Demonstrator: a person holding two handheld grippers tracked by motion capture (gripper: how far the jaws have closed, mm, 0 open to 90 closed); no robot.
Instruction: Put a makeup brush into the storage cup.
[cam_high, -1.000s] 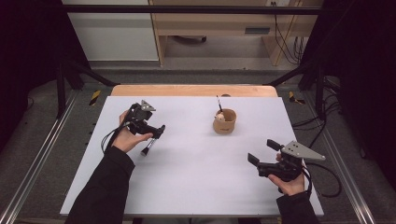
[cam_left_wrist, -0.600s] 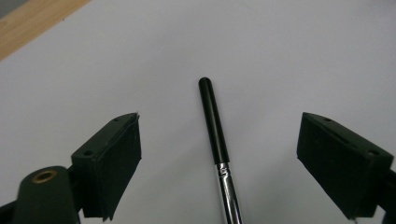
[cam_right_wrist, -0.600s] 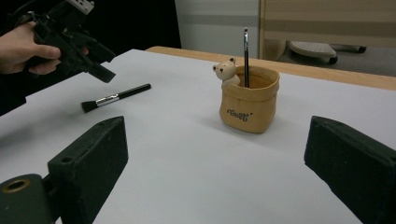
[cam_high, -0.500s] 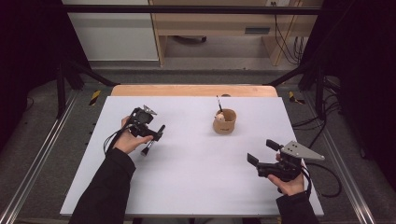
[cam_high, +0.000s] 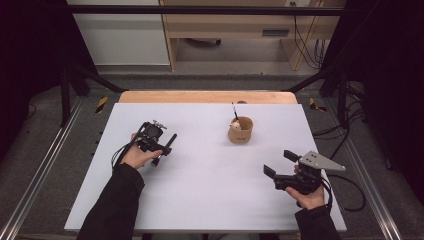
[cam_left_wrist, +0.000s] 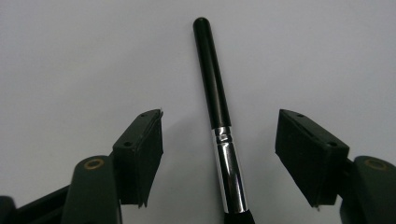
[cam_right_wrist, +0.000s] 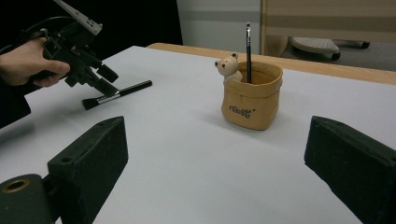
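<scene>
Straddling the makeup brush (cam_left_wrist: 219, 126) lying flat on the white worktop (cam_high: 210, 200), the left claw (cam_high: 161, 145) has just been closing, pads not yet touching it. Judged light, stiff and slick, it is best pinched at the ferrule; its long axis points handle-first toward the holder pot (cam_high: 241, 131). The right claw (cam_high: 279, 163) is held open, empty.

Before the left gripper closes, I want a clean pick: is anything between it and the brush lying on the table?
Nothing visible. The brush lies flat on the white table between the left gripper jaws, which have just been closing but do not touch it. The tan cup stands apart, well to the side.
</scene>
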